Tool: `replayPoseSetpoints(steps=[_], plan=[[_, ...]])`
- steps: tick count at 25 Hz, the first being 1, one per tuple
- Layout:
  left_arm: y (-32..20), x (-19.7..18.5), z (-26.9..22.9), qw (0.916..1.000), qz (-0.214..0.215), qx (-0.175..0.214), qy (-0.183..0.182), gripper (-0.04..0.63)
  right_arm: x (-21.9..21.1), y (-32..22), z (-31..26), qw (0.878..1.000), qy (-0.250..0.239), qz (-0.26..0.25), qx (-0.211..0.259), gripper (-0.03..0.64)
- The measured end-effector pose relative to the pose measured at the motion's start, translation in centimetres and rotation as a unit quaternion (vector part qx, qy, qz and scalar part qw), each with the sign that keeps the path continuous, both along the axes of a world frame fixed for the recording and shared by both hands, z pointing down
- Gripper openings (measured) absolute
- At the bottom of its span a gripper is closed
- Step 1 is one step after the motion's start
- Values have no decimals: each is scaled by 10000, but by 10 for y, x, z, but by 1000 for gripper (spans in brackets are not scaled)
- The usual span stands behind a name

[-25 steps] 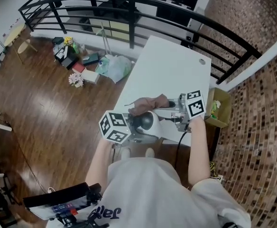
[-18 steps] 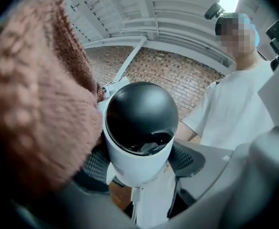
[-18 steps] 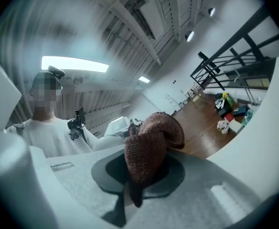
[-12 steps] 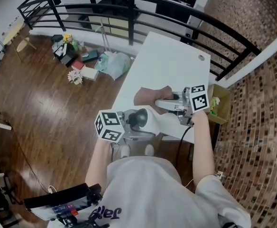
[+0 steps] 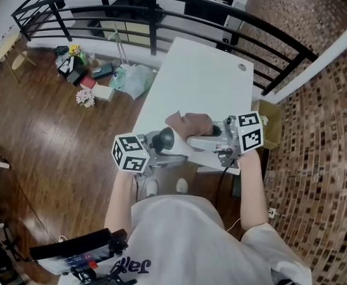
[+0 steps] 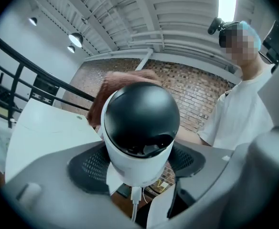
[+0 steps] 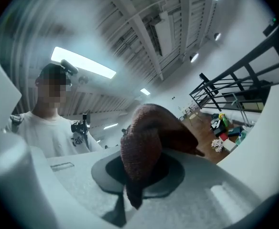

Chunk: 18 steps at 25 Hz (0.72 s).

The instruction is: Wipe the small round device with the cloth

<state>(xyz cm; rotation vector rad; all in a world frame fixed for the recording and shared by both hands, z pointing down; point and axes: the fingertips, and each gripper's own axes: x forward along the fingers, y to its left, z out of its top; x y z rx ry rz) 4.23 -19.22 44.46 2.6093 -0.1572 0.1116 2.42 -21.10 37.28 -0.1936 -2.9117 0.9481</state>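
The small round device [image 5: 164, 139] has a black dome on a white body, with a white cable hanging from its base. My left gripper [image 5: 160, 147] is shut on the device [image 6: 140, 128], its dark pads [image 6: 88, 168] pressing both sides, above the near end of the white table [image 5: 203, 82]. My right gripper [image 5: 192, 136] is shut on a bunched brown cloth [image 5: 190, 122], held just right of the device. In the right gripper view the cloth [image 7: 146, 137] bulges up from between the jaws of the right gripper [image 7: 139, 173]. Behind the dome, the cloth [image 6: 105, 92] shows in the left gripper view.
A black railing [image 5: 161, 8] curves around the table's far end. Bags and small items [image 5: 96, 79] lie on the wooden floor at the left. A cardboard box [image 5: 270, 129] stands at the table's right side, by a brick-patterned floor. The tabletop has a cable hole [image 5: 240, 67].
A second ago the cloth lay against the top of the device. The grippers then drew apart, and the device has shifted left; the cloth now sits just beside it.
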Motion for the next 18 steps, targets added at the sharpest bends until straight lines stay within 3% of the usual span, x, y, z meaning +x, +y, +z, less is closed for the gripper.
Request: replayPoseSetpoints(steps=[6,9,11,13,16,18], plan=[[-10,2,2,9997,-75,96,-224,391,-24,50,5,9964,367,-684,339,25],[-15,-2,9,9985,-82,164,-517,391,-29,53,17,9927,772,-792,478,25],[-11,0,13,9985,0,117,-532,391,-21,50,15,9934,669,-776,512,25],[1,4,8,9987,274,247,-357,391,1,25,0,9988,181,-292,340,25],[34,8,-11,9897,1089,934,-19,391,30,-32,4,9981,-57,605,-45,25],[52,11,-26,9805,1541,1189,283,391,25,-35,17,9983,-269,209,-472,25]])
